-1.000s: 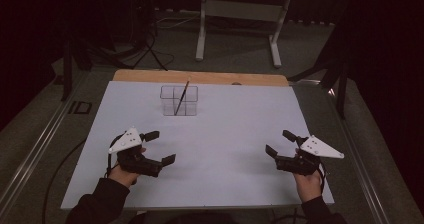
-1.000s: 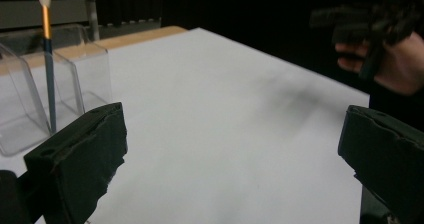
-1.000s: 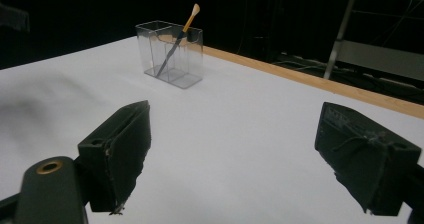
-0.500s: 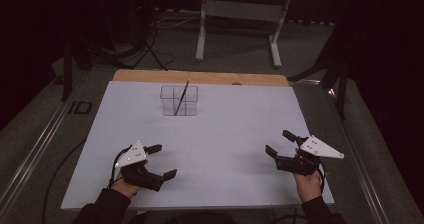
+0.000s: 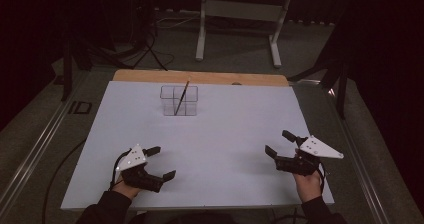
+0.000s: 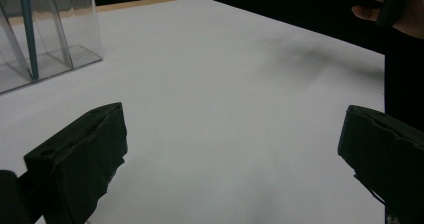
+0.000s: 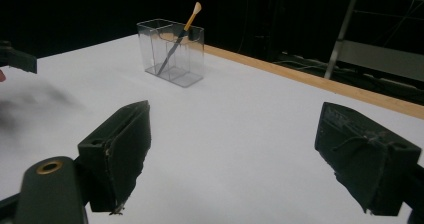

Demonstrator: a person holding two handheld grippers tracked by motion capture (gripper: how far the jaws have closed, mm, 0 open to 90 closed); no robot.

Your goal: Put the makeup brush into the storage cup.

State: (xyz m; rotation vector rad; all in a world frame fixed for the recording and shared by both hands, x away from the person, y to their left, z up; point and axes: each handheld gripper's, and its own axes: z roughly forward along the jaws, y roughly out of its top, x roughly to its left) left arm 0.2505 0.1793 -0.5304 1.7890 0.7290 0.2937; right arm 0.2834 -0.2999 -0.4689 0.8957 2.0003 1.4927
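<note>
Ahead of our left gripper (image 5: 156,162) and our right gripper (image 5: 279,144), well apart from both, the clear divided holder (image 5: 179,100) stands with a paintbrush (image 5: 181,97) leaning inside it. Both pairs of jaws gape wide and hold nothing. We judge the holder light and slick: a careless reach could nudge its wall and tip it, or a pinch on the slanted handle could lever it over. Our right gripper view shows the brush's orange handle and pale tip (image 7: 196,7); our left gripper view shows where its dark lower end (image 6: 28,31) meets the holder's floor.
</note>
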